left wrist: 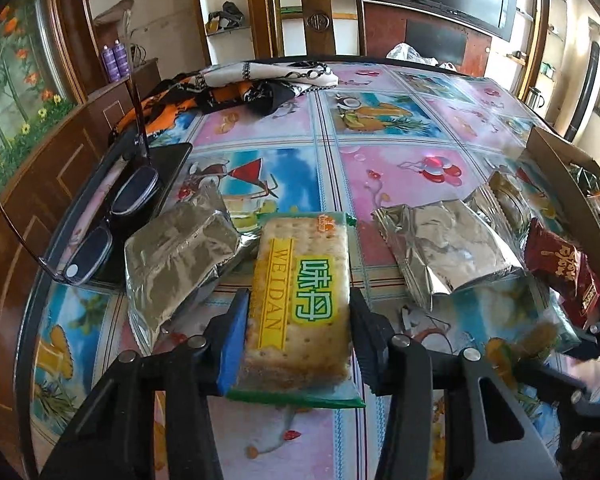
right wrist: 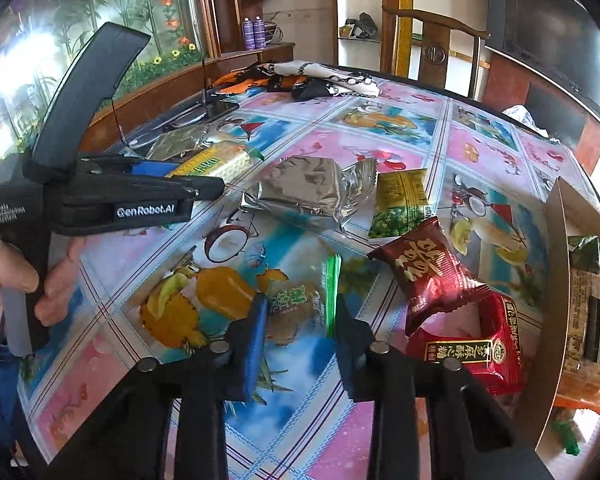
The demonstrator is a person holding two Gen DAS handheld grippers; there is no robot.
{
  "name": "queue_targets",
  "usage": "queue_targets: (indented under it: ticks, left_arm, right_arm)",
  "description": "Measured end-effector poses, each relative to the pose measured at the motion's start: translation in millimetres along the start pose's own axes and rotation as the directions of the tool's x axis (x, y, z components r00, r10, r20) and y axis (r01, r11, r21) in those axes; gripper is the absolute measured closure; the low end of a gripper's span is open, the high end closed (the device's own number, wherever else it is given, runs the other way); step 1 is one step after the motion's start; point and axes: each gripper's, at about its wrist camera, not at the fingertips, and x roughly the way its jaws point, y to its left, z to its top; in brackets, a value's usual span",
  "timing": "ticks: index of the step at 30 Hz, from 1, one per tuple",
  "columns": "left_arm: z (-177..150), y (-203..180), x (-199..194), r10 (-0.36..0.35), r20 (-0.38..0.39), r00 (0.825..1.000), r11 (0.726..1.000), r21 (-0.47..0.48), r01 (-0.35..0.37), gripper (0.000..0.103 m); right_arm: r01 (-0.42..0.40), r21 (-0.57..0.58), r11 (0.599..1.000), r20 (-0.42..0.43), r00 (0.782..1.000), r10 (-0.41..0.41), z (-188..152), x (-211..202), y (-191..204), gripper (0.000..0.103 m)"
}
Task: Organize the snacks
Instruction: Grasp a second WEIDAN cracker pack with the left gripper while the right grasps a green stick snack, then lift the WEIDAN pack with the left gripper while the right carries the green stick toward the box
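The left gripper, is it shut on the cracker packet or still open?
Shut on it: the left gripper has both fingers pressed against the sides of the Weidan cracker packet, held above the table.

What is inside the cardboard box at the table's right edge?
The cardboard box holds a beige printed packet, a green wrapper and an orange one. Its wall hides anything deeper.

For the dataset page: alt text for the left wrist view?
Left gripper clamps a Weidan cracker pack just above a colourful tablecloth. Silver foil packs lie either side, eyeglasses left, red snack bag right.
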Motion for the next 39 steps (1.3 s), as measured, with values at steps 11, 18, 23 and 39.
queue_targets:
  ticks: [11,18,23,39]
  left_arm:
    - [4,5,-32,-0.058,0.137,0.989,0.996,-0.062,0.067,0.057]
    - [9,-14,-55,0.022,0.276,0.961,0.993,-0.116,0.010,0.057]
    - [14,-50,-64,0.075,0.334,0.940,0.991,-0.128,-0.033,0.057]
    - [9,-90,-62,0.090,0.358,0.930,0.996,-0.031,-0.084,0.057]
  right_arm:
    - [-0.009,0.065,0.998,0.121,0.993,0.001,7,-27,-12,0.081]
    - [0.023,0.167,0.986,0.185,0.981,-0.054,14,-44,-37,0.081]
    - [0.048,0.249,0.967,0.184,0.978,-0.096,16,-48,-59,0.081]
    - [0.059,0.323,0.945,0.189,0.974,-0.126,12,-50,-80,0.081]
